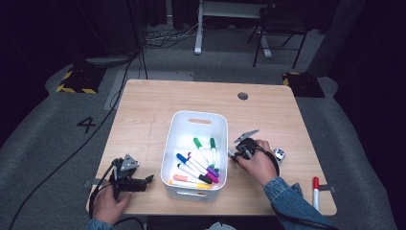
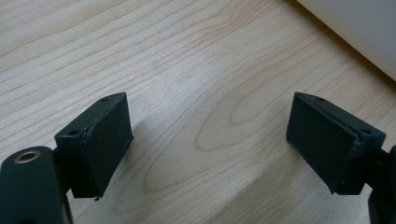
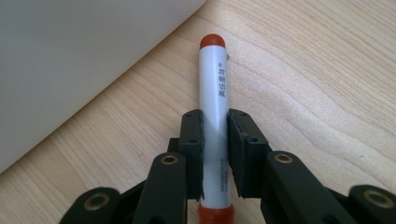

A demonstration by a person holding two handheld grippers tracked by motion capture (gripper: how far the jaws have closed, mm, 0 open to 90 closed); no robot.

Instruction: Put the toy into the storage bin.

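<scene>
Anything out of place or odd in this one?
One red marker lies alone near the table's front right corner, apart from the markers in the white bin. The right tool grips an orange-capped marker beside the bin.

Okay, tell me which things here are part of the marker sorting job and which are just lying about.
Part of the job:
- orange-capped marker, clamped in the right tongs
- white bin holding coloured markers
- red marker on the table's right edge
- left tongs, open over bare wood

Just lying about:
- small white cube beside the right hand
- chair on the floor beyond the table
</scene>
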